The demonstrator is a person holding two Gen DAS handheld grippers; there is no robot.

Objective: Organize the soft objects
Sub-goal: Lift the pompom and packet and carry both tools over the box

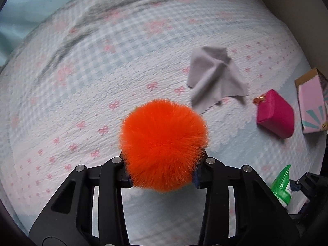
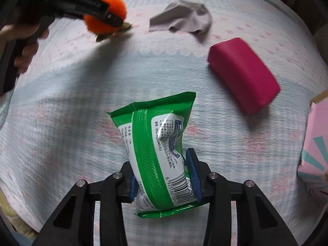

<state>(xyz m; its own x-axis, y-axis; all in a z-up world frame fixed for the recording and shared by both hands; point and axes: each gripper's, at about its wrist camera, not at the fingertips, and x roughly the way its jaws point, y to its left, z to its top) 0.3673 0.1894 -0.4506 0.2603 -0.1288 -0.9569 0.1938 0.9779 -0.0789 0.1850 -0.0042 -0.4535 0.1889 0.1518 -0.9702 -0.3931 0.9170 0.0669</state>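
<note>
Both grippers are clamped on loads: left gripper (image 1: 163, 176) squeezing the orange pom-pom (image 1: 164, 145), right gripper (image 2: 164, 182) pinching the green packet (image 2: 157, 149) across its long axis, above the bedspread (image 2: 82, 102).

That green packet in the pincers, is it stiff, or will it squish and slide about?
The green packet probably squishes: it is pinched to a waist where the right hand-held gripper clamps it. It looks floppy too, since its free top leans sideways. The glossy film shows glare, so it may be slippery, though the ribbed blue pads likely help hold it.
</note>
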